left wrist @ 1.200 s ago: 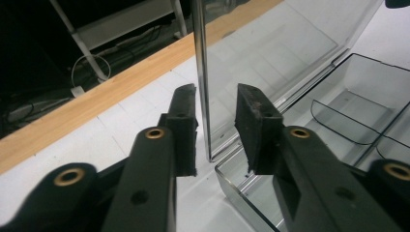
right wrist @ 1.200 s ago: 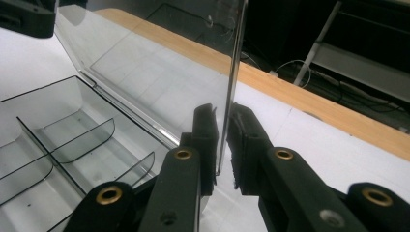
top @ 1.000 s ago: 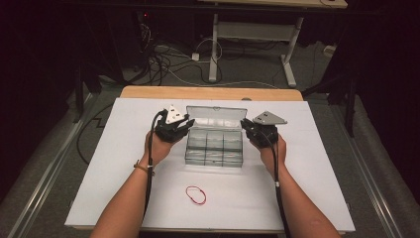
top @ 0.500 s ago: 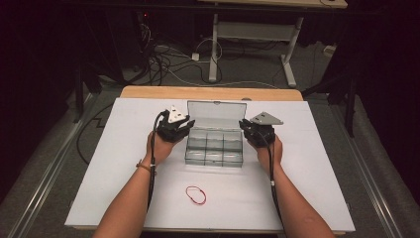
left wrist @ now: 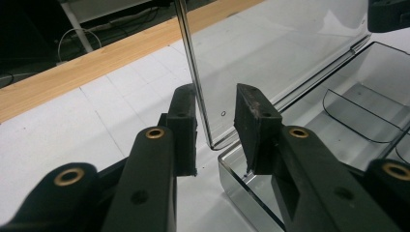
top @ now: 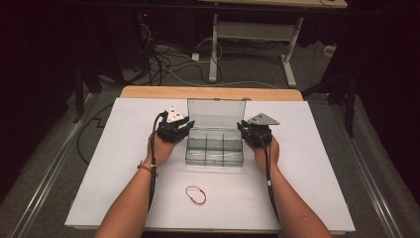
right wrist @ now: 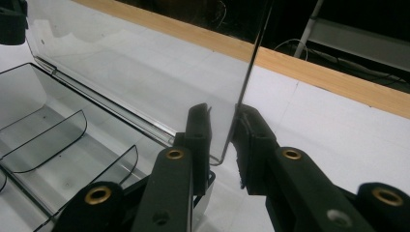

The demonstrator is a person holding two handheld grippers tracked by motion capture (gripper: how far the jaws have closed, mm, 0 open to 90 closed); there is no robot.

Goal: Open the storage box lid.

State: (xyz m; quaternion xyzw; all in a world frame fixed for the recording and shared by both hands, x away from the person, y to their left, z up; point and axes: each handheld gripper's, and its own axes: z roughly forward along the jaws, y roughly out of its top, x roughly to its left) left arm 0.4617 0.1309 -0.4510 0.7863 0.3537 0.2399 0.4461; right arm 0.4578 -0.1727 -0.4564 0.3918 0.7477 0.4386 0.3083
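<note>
Table: a wooden table (top: 208, 92) covered by a white sheet (top: 317, 173); your forearms come in from its near edge.
Box: a clear plastic organiser box (top: 214, 148) sits at the middle of the sheet. Its base is split by curved dividers into small compartments, and each compartment that can be seen is empty.
Lid: the box's clear lid (top: 216, 113) stands upright along the far side of the box, hinged to the base.
Left gripper: your left gripper (top: 179, 128) is at the box's left far corner. Its jaws stand a little apart with the lid's left edge (left wrist: 193, 77) between them; the lid lies close against one pad, the other pad stands clear of it, so nothing is clamped.
Right gripper: your right gripper (top: 250, 130) is at the box's right far corner. Its jaws have just been opening; the lid's right edge (right wrist: 249, 82) is between them, with a narrow gap on either side.
Rubber band: a red rubber band (top: 196, 195) lies flat on the sheet, nearer you than the box and well apart from it.
</note>
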